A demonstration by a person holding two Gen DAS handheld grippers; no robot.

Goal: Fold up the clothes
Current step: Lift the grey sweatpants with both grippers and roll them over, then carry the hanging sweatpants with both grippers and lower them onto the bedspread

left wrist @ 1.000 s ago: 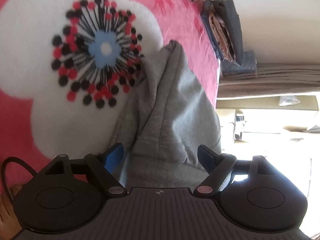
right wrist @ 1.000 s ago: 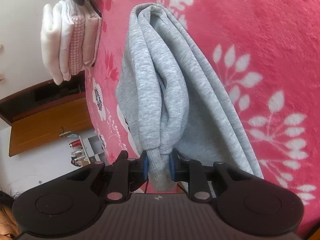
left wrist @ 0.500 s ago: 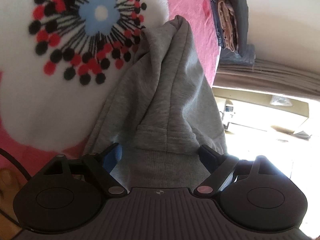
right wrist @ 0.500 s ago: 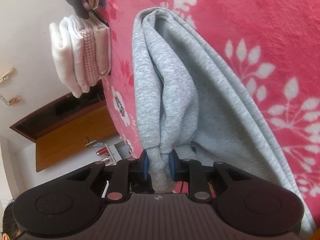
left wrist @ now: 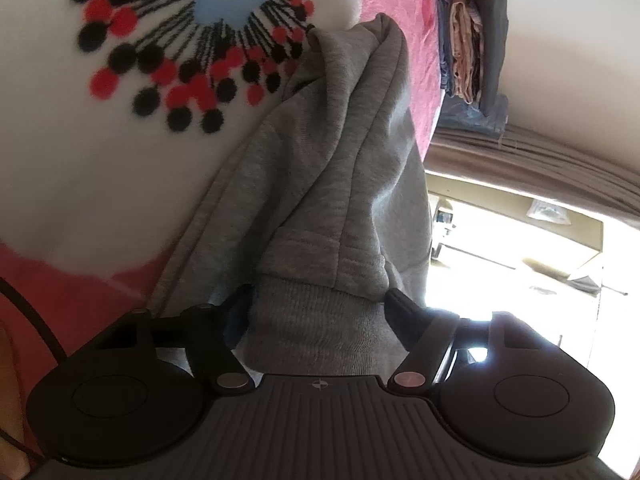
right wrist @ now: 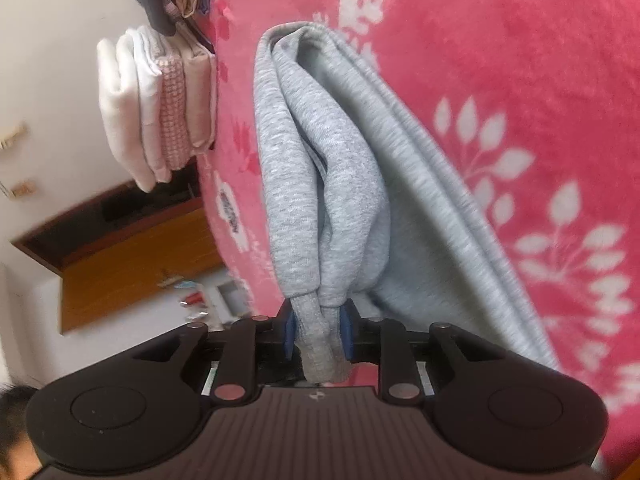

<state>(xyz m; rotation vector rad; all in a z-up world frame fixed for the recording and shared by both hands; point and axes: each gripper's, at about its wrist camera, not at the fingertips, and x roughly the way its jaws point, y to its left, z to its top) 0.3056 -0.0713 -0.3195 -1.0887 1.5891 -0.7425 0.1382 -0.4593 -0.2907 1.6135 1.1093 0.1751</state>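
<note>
Both grippers at the ribbed ends of a grey sweatshirt lying on a pink floral blanket.

The left gripper (left wrist: pixel 318 312) is closing its jaws on a wide ribbed cuff (left wrist: pixel 316 328) that fills the gap between them; whether the pads already press it I cannot tell. The right gripper (right wrist: pixel 318 330) has a bunched ribbed edge (right wrist: pixel 320 344) between its blue pads, though these jaws are easing open. Outward, the grey sweatshirt (right wrist: pixel 340 184) drapes in long folds across the pink blanket (right wrist: pixel 500 40). Stacks of folded laundry (right wrist: pixel 160 108) sit at the blanket's far edge. This looks like a mid-fold regrasp; next the left needs a firm hold before any lifting.
</note>
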